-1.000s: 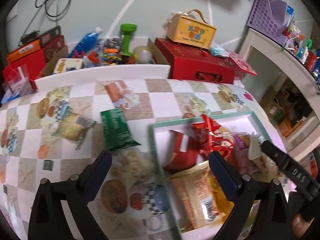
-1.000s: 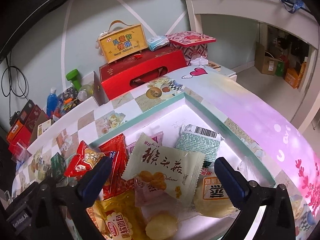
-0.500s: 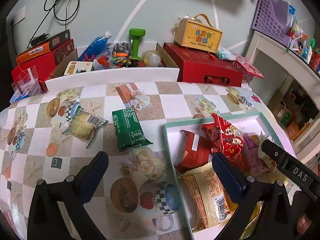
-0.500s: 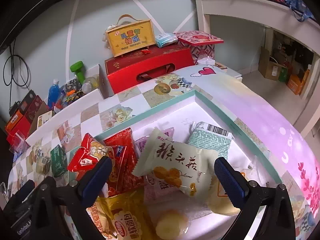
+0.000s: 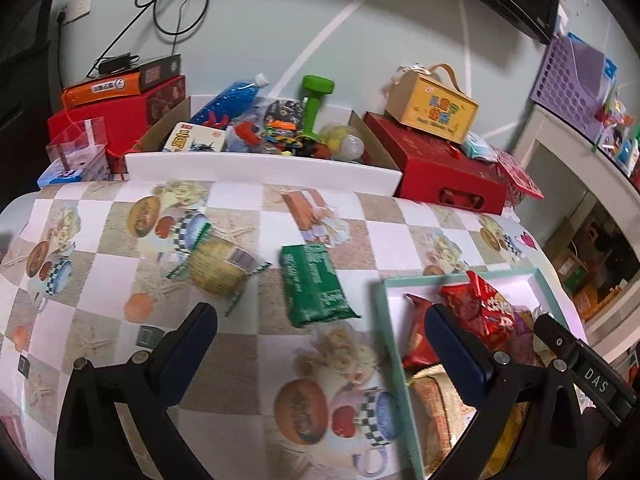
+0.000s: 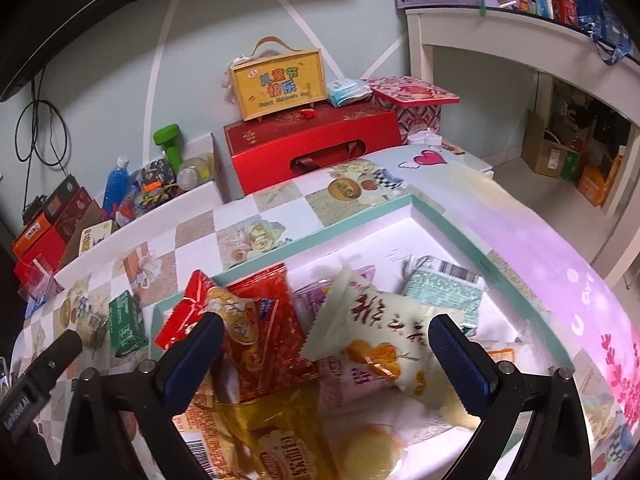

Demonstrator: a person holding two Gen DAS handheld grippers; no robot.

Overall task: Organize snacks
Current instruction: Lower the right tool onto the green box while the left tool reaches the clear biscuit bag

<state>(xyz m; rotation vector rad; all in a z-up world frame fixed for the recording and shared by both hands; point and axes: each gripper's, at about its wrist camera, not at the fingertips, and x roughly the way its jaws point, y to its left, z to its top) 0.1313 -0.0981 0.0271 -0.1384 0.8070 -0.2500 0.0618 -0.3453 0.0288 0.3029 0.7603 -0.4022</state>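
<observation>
over on the right side of the checkered tablecloth [image 5: 240, 360] sits the teal-rimmed tray [image 6: 440, 220], and most of the snacks are already piled in it: a red crinkly packet [image 6: 256, 332], a cream pastry packet [image 6: 384, 344] lying on top of a purple one, a pale green barcoded packet [image 6: 444, 292] toward the far corner, and a yellow bread bag [image 6: 280, 448] at the near edge. two things are left out on the cloth, well apart from the tray: a dark green packet [image 5: 314, 290] and, just beside it to the left, a clear-wrapped biscuit pack [image 5: 218, 270], a bit blurred so i may have the contents wrong. the left gripper [image 5: 320, 344] hangs above the cloth with its jaws spread wide and nothing between them, roughly lined up with the green packet. the right gripper [image 6: 324, 356] hovers over the tray, jaws likewise wide apart and empty. by my reckoning the job is nearly done, with those two stragglers yet to go in.
</observation>
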